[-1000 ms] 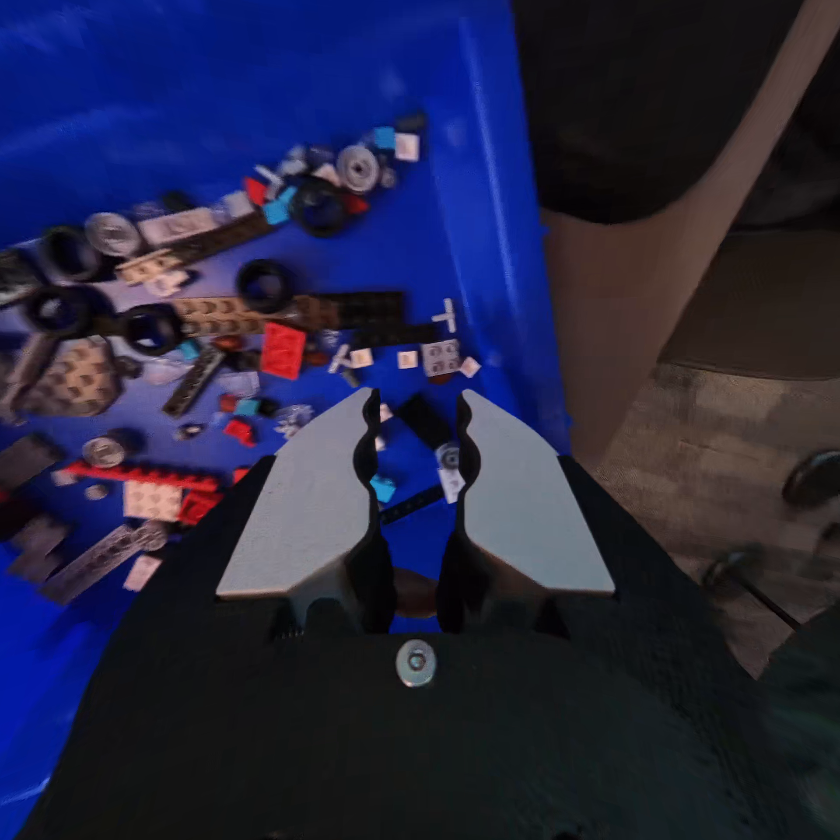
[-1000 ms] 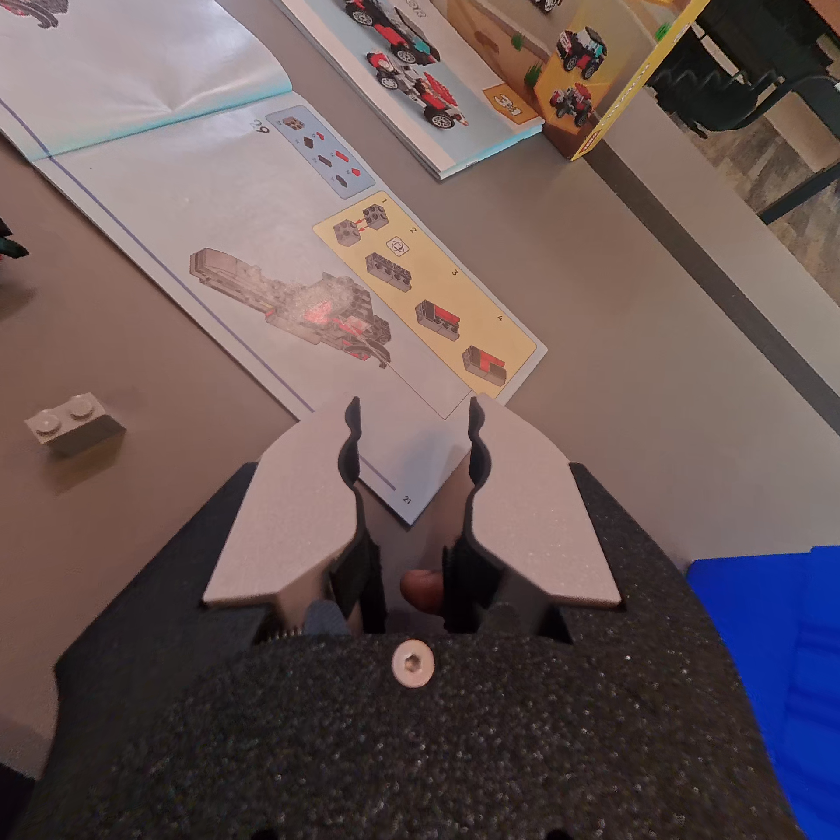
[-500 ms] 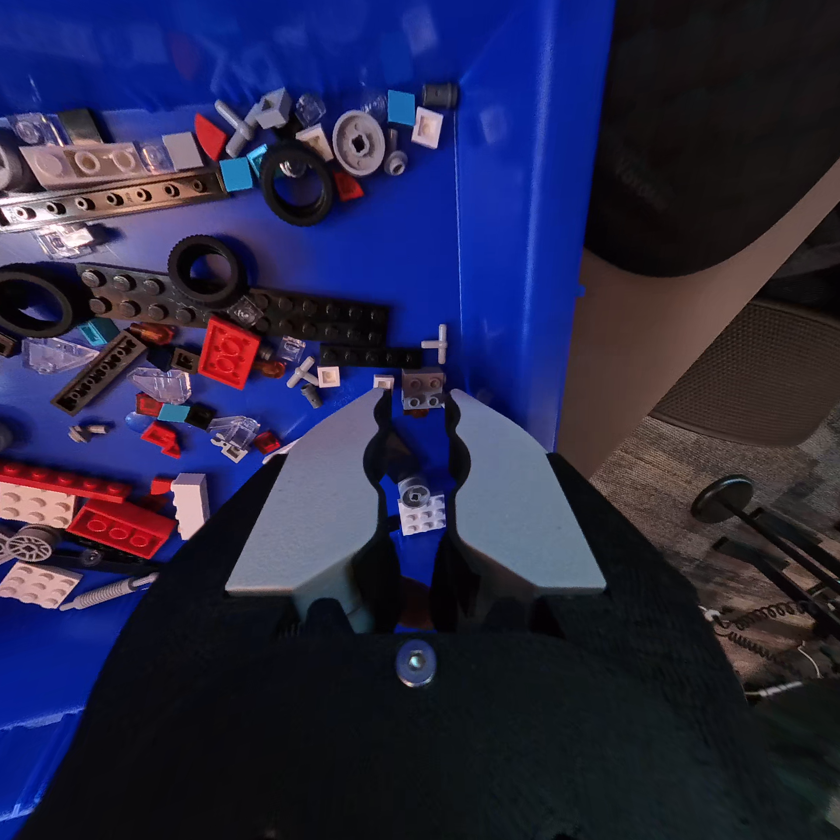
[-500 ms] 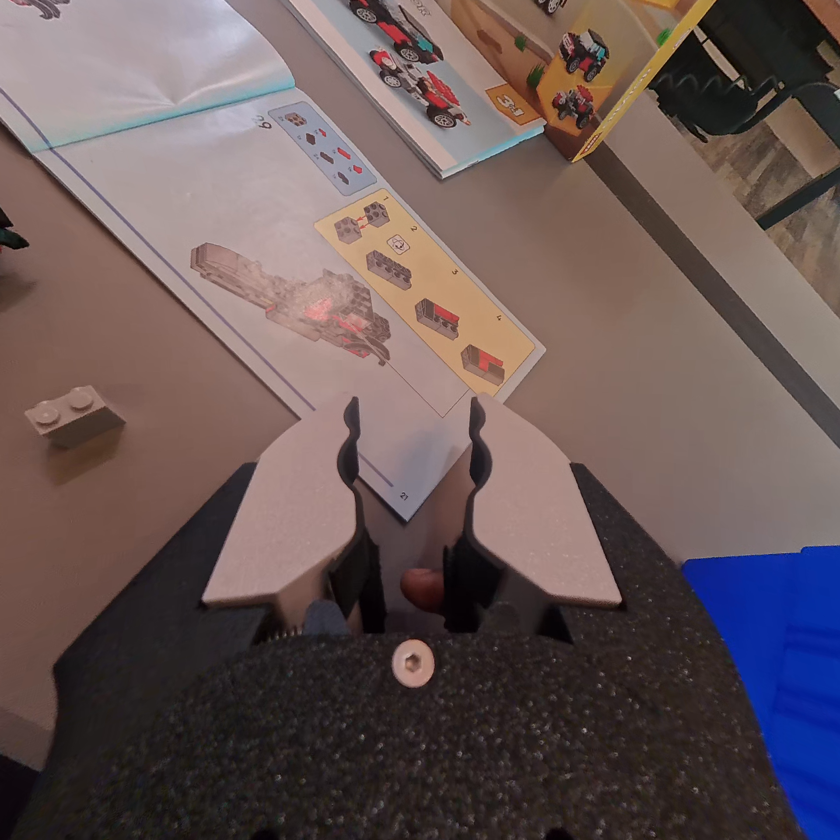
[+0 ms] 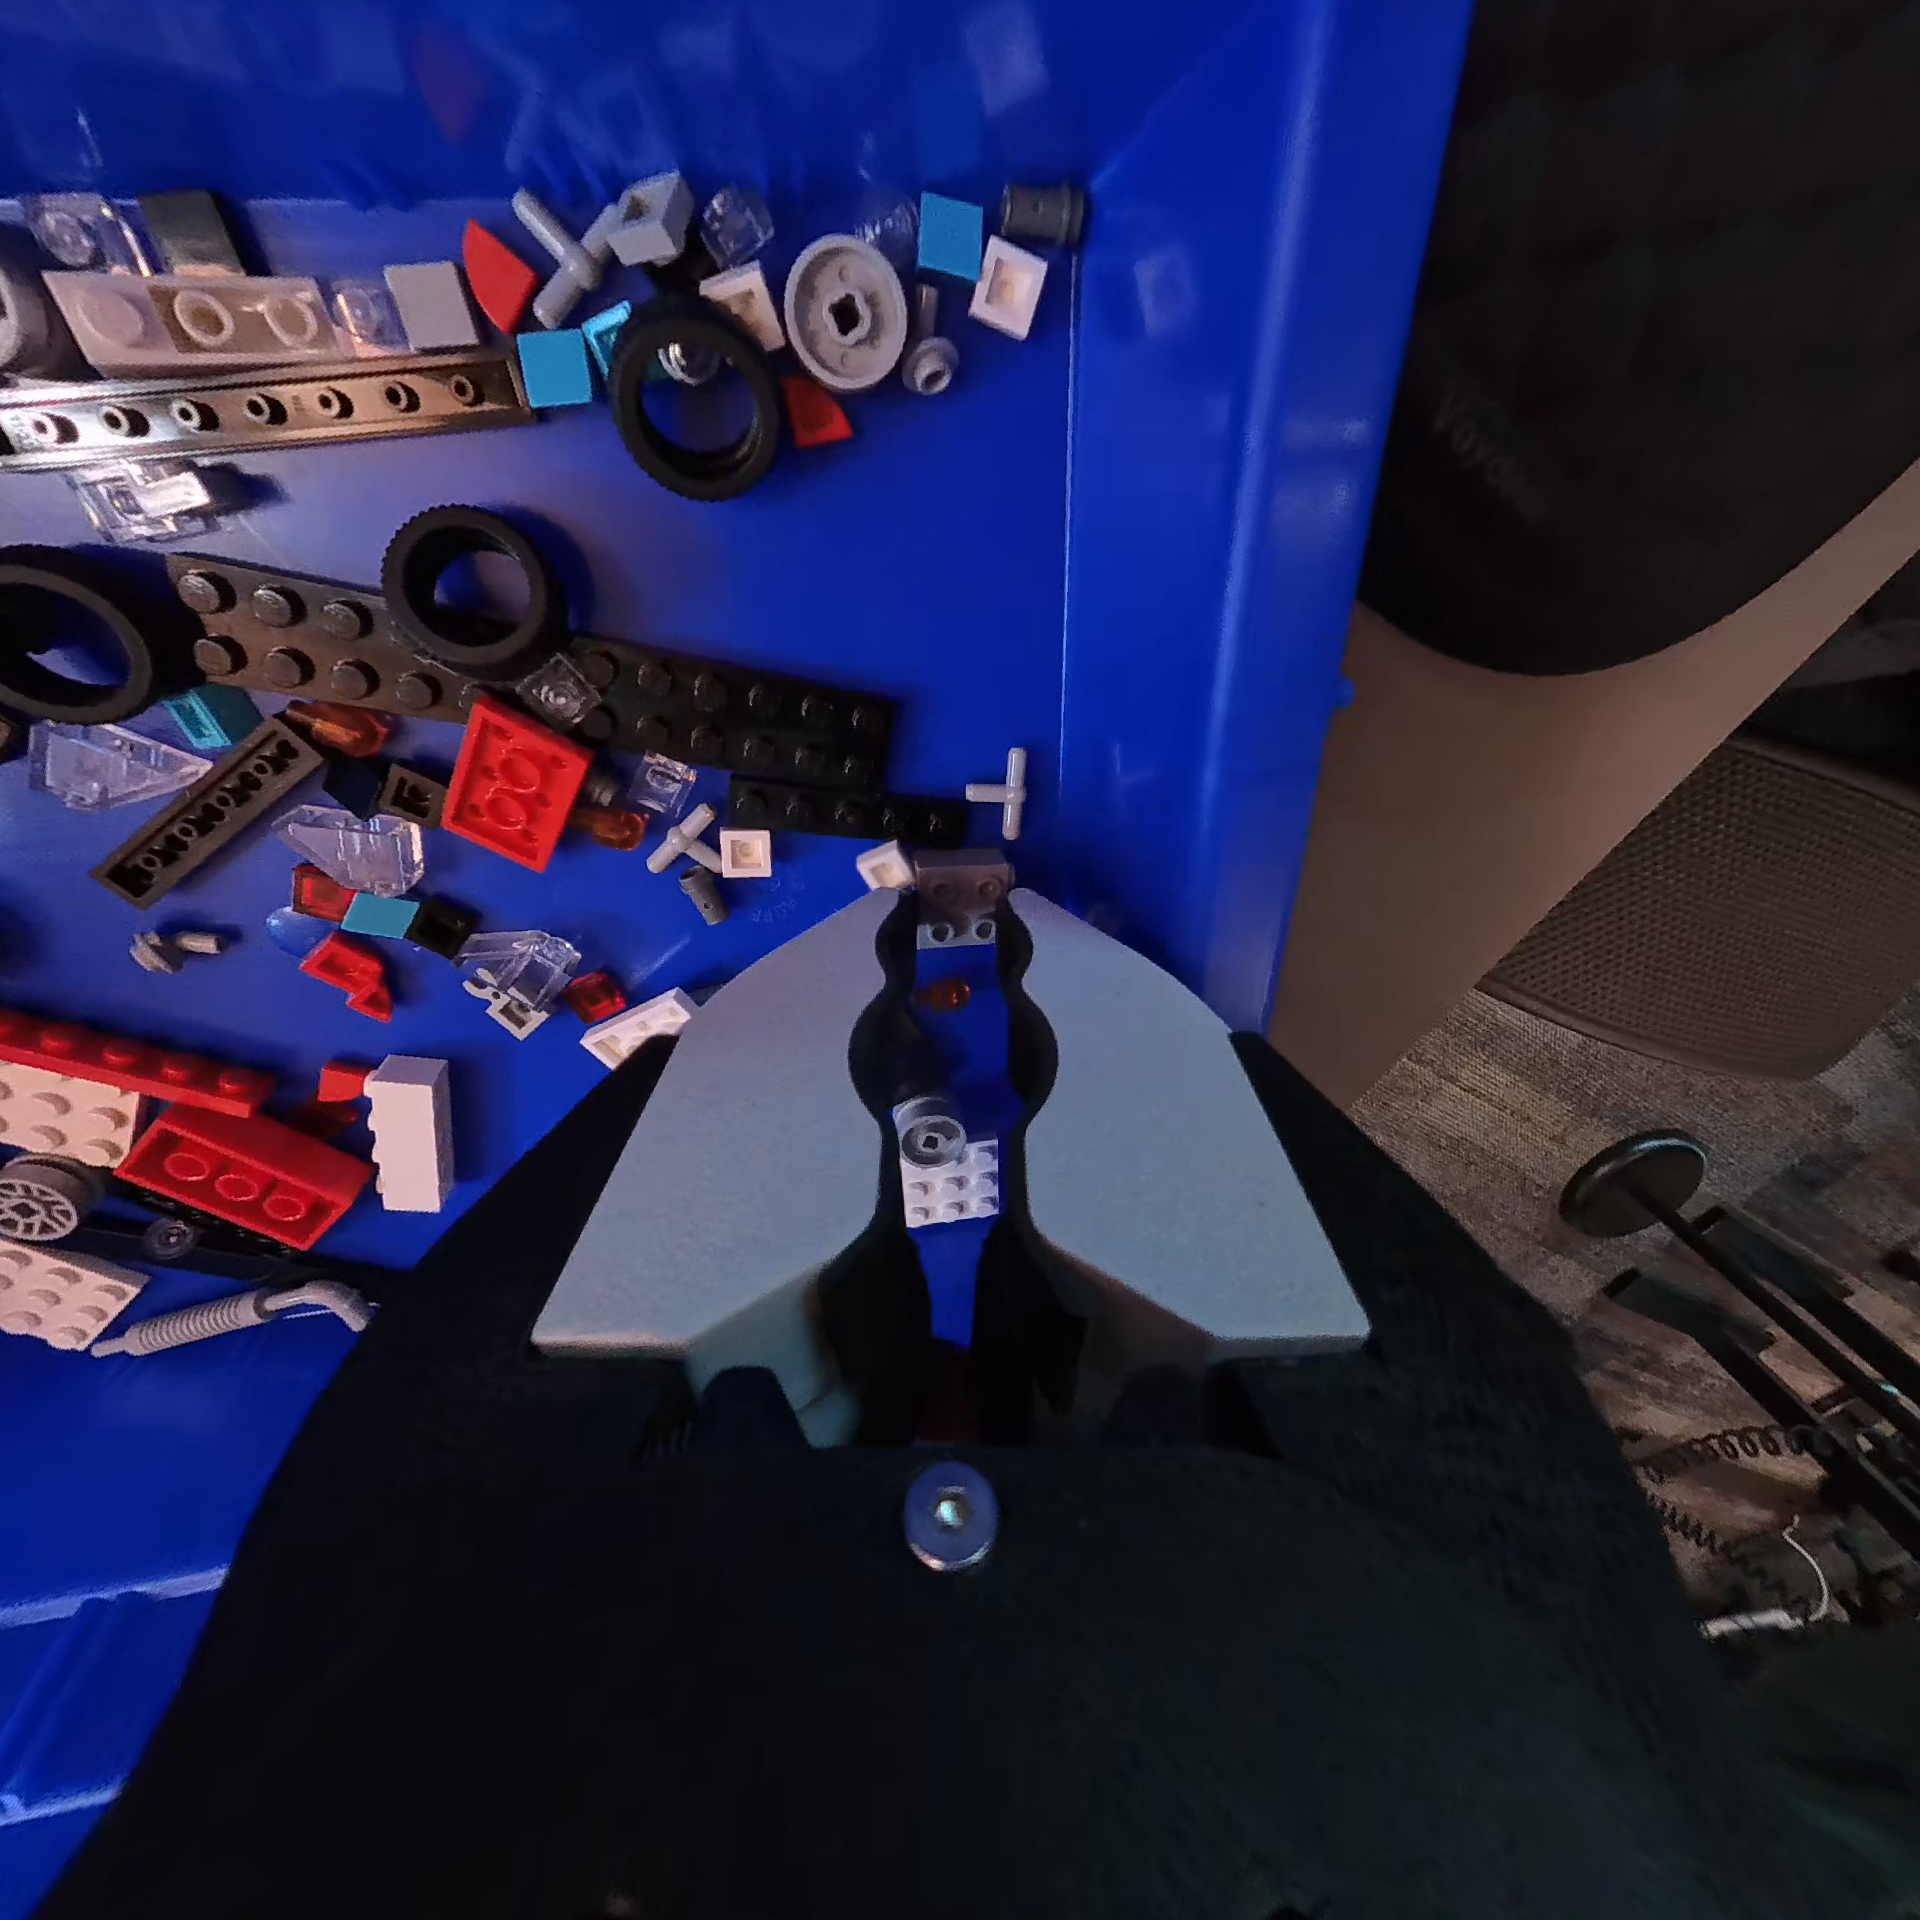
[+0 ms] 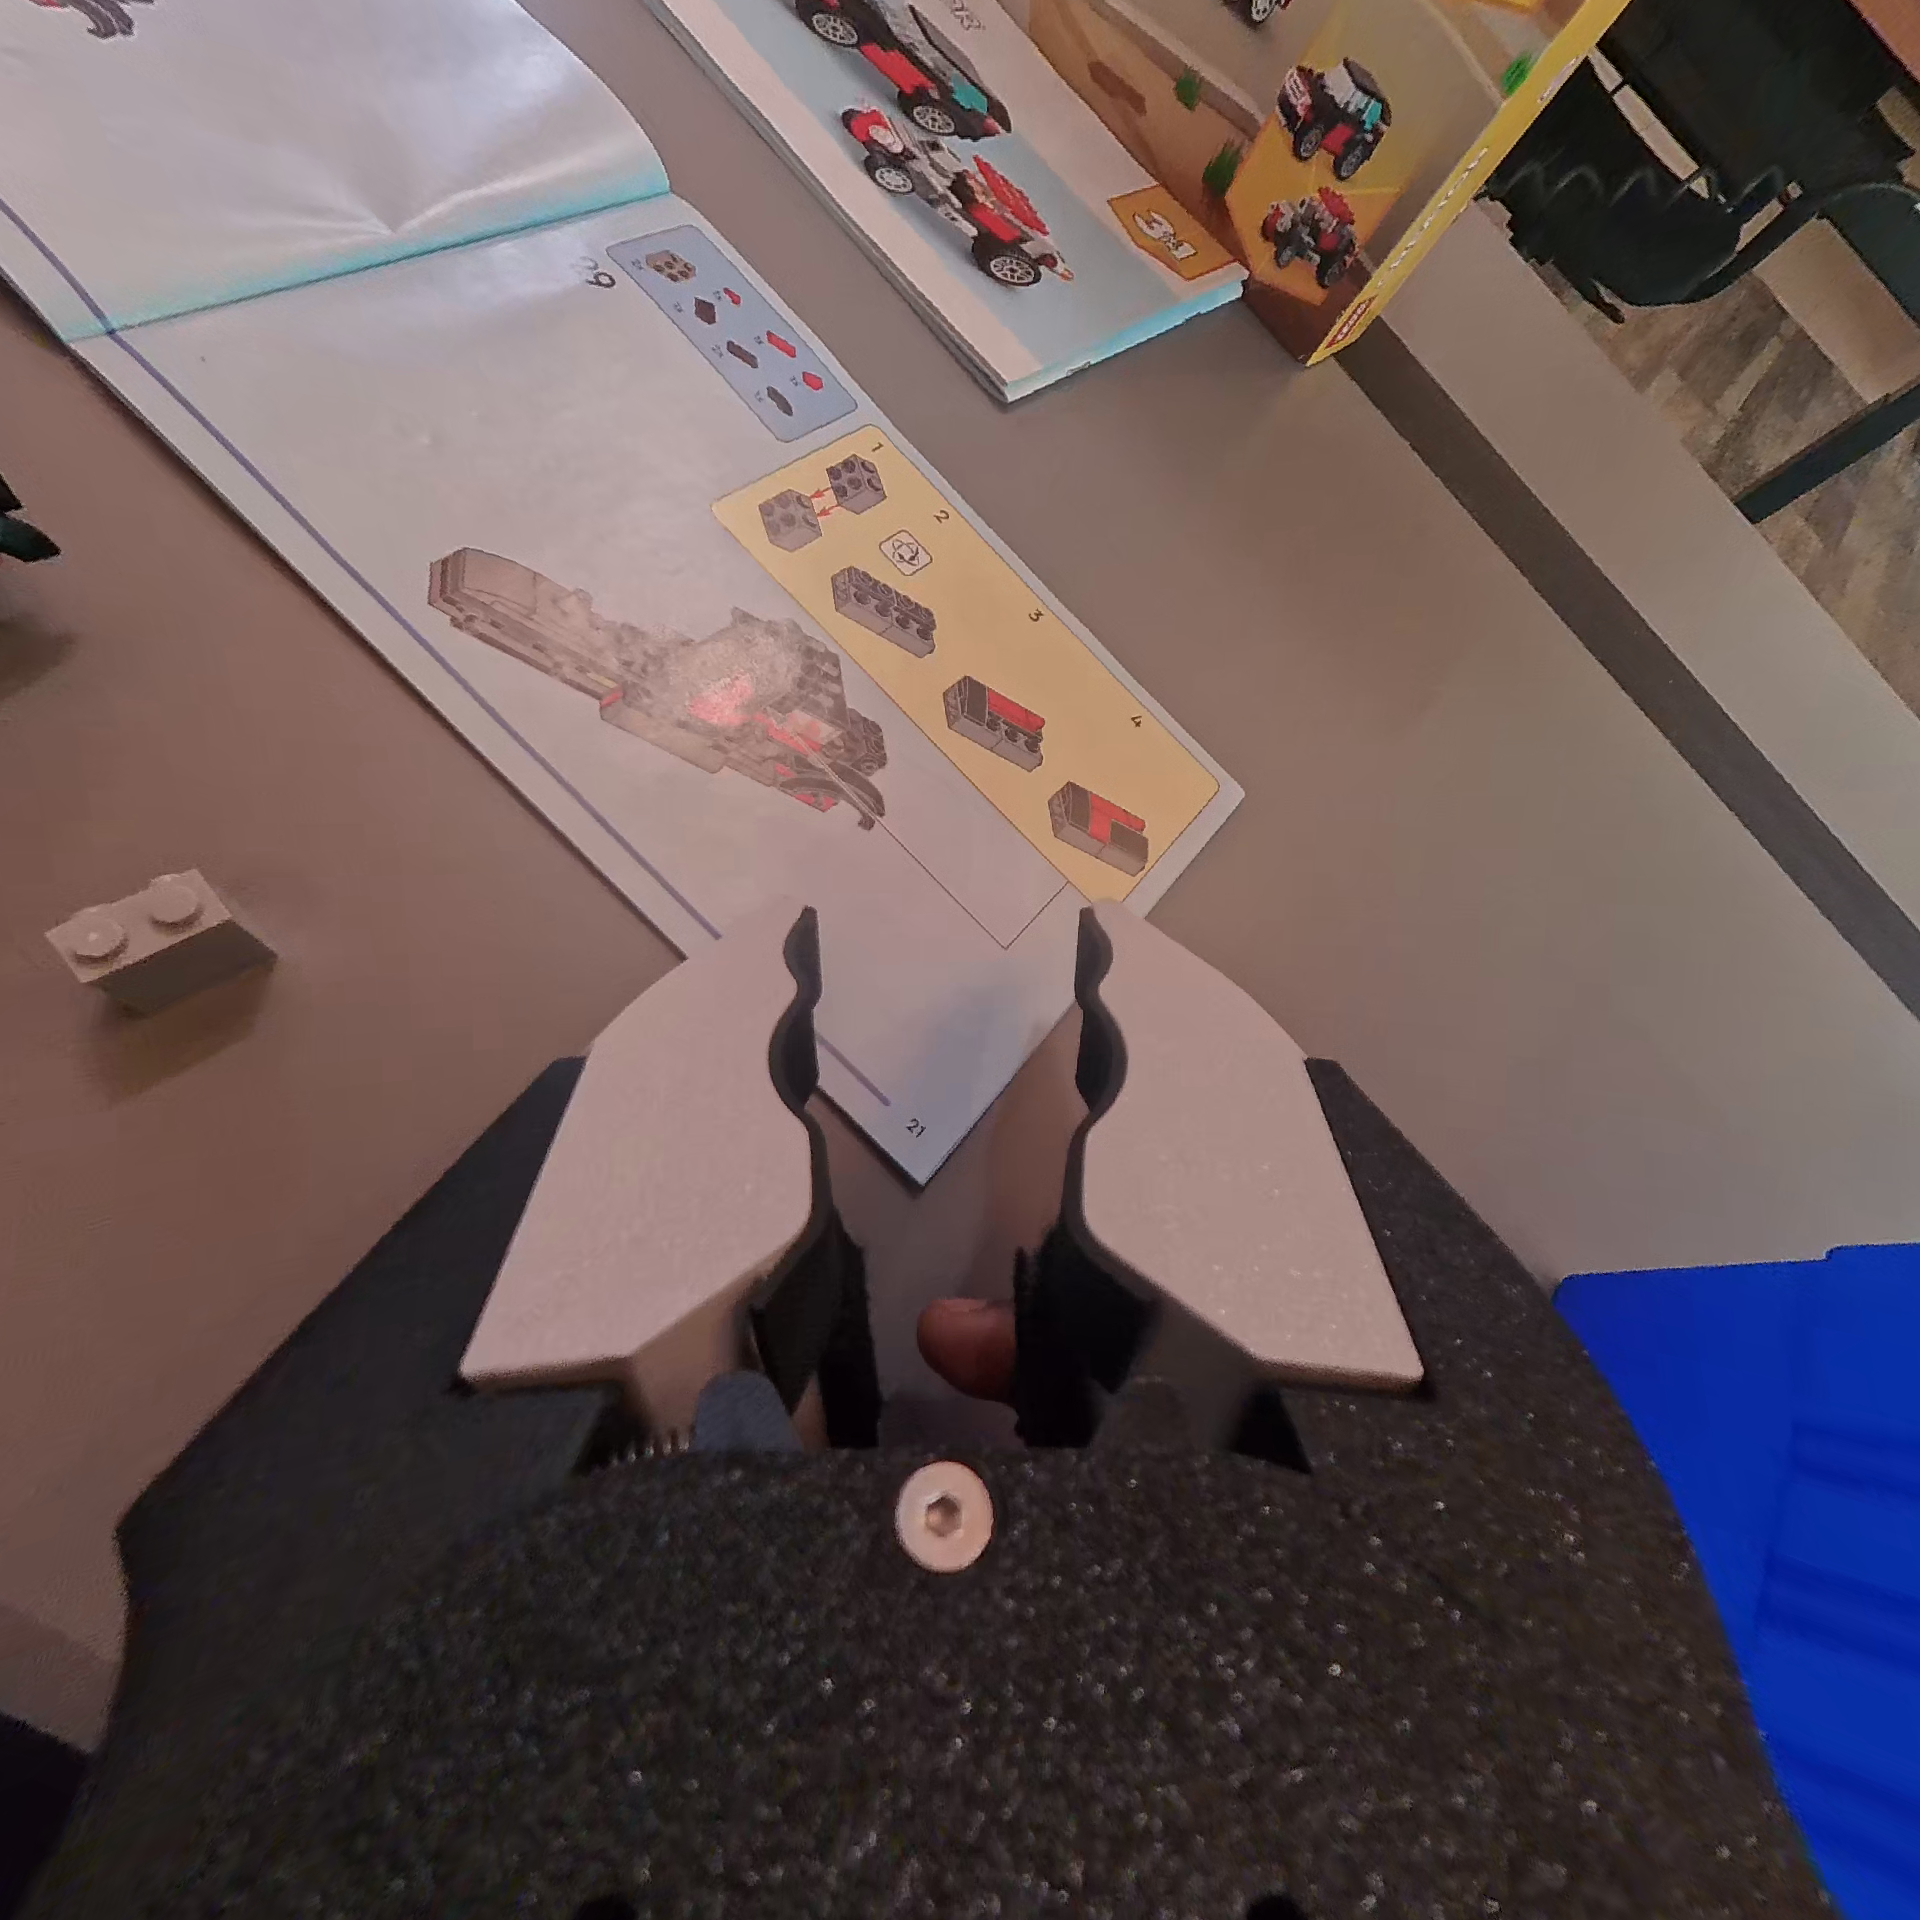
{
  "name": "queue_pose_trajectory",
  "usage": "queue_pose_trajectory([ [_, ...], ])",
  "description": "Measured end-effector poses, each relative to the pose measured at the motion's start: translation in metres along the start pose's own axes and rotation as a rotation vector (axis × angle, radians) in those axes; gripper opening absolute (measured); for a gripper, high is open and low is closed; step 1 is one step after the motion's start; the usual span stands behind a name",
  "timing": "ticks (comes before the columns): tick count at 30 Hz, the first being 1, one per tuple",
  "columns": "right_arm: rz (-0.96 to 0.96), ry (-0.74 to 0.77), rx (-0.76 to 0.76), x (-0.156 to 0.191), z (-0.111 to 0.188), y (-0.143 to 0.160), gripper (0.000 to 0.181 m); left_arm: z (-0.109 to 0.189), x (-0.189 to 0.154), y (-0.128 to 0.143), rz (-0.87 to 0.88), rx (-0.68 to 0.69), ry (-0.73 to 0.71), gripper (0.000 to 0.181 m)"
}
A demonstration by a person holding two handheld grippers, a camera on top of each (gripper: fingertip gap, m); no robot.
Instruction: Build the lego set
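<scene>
In the left wrist view my left gripper (image 5: 958,902) is down in the blue bin (image 5: 1164,540), near its right wall. Its jaws have closed in on a small grey brick (image 5: 961,881) with studs on its side, and the fingertips touch both of its sides. Several loose pieces lie around: black plates (image 5: 727,717), tyres (image 5: 694,400), a red 2x2 plate (image 5: 514,781), a white plate (image 5: 951,1184). In the right wrist view my right gripper (image 6: 940,935) is open and empty above the corner of the open instruction booklet (image 6: 644,582). A grey 1x2 brick (image 6: 161,940) sits on the table to its left.
A second booklet (image 6: 935,177) and the set's box (image 6: 1320,177) lie at the far end of the grey table (image 6: 1455,831). The bin's corner (image 6: 1766,1507) shows at lower right. Beyond the bin wall are a chair (image 5: 1714,914) and floor.
My left gripper moved forward toward the bin's right wall and its jaws narrowed onto the small grey brick. The right gripper has hardly moved.
</scene>
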State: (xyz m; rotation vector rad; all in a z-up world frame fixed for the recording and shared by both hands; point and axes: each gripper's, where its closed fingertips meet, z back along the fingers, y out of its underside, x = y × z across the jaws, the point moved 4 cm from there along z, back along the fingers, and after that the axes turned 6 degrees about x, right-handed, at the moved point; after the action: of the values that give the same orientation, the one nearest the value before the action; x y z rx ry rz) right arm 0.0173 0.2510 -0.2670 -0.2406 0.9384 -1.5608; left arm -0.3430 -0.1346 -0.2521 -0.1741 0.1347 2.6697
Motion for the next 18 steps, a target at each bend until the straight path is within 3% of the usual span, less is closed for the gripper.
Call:
queue_pose_trajectory([
  [6, 0.006, -0.009, -0.016, 0.002, 0.002, -0.002, 0.048, 0.012, 0.000, -0.004, 0.065, -0.094, -0.049, 0.013],
  [10, 0.015, -0.009, -0.035, 0.003, 0.005, -0.005, 0.048, 0.028, 0.008, -0.009, 0.197, -0.255, -0.083, 0.013],
  [14, 0.018, -0.006, -0.063, 0.004, 0.010, -0.010, 0.048, 0.056, 0.017, -0.019, 0.375, -0.593, -0.075, 0.013],
  [18, 0.029, -0.005, -0.092, 0.006, 0.015, -0.015, 0.048, 0.086, 0.014, -0.028, 0.490, -0.992, 0.028, 0.013],
])
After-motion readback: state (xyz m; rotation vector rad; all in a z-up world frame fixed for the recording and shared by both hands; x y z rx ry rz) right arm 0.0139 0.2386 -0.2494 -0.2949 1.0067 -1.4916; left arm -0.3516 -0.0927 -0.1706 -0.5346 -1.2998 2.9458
